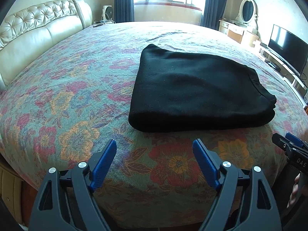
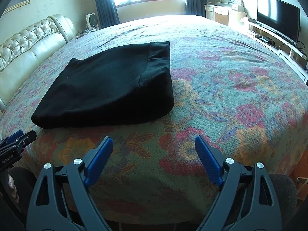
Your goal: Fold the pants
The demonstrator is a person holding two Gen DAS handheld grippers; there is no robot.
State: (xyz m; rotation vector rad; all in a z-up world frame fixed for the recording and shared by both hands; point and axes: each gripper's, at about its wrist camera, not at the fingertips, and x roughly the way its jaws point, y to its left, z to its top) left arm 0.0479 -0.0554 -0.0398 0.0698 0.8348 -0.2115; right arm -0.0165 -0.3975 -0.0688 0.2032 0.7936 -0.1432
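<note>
The black pants (image 1: 194, 90) lie folded into a thick rectangle on the floral bedspread (image 1: 77, 100). They also show in the right wrist view (image 2: 107, 88), left of centre. My left gripper (image 1: 155, 144) is open and empty, held above the bed's near edge just short of the pants. My right gripper (image 2: 154, 141) is open and empty, to the right of the pants and apart from them. The right gripper's tip shows at the right edge of the left wrist view (image 1: 288, 144). The left gripper's tip shows at the left edge of the right wrist view (image 2: 19, 138).
A cream tufted headboard (image 1: 38, 28) runs along the bed's left side. A window with dark blue curtains (image 1: 123, 0) is at the far end. A vanity with an oval mirror (image 1: 246, 11) and a TV on a white stand (image 1: 286, 48) are at the right.
</note>
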